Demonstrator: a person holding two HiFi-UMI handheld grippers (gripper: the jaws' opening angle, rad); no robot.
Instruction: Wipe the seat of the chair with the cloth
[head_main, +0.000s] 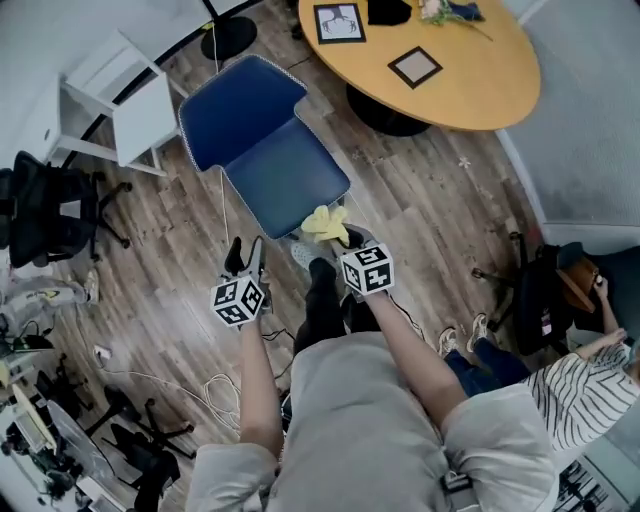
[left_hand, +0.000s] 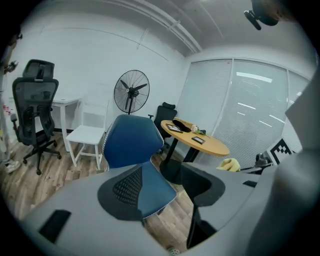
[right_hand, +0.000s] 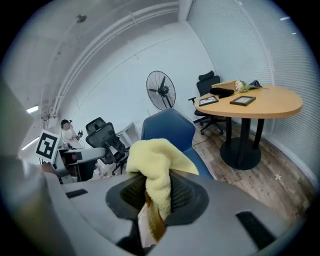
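The blue chair (head_main: 262, 140) stands on the wood floor in front of me, its seat (head_main: 288, 178) facing me and bare. A yellow cloth (head_main: 327, 224) hangs bunched at the seat's near edge, with my right gripper (head_main: 340, 238) shut on it. In the right gripper view the cloth (right_hand: 154, 162) is pinched between the jaws and drapes over them, and the chair (right_hand: 169, 126) lies beyond. My left gripper (head_main: 247, 258) is held to the left of the seat's near corner, open and holding nothing. The left gripper view shows its jaws (left_hand: 160, 192) wide apart, with the chair (left_hand: 131, 142) between them farther off.
A round wooden table (head_main: 470, 75) with picture frames stands behind the chair at the right. A white side table (head_main: 125, 105) and a black office chair (head_main: 50, 215) are at the left. A seated person (head_main: 570, 375) is at the right. Cables (head_main: 205, 385) lie on the floor.
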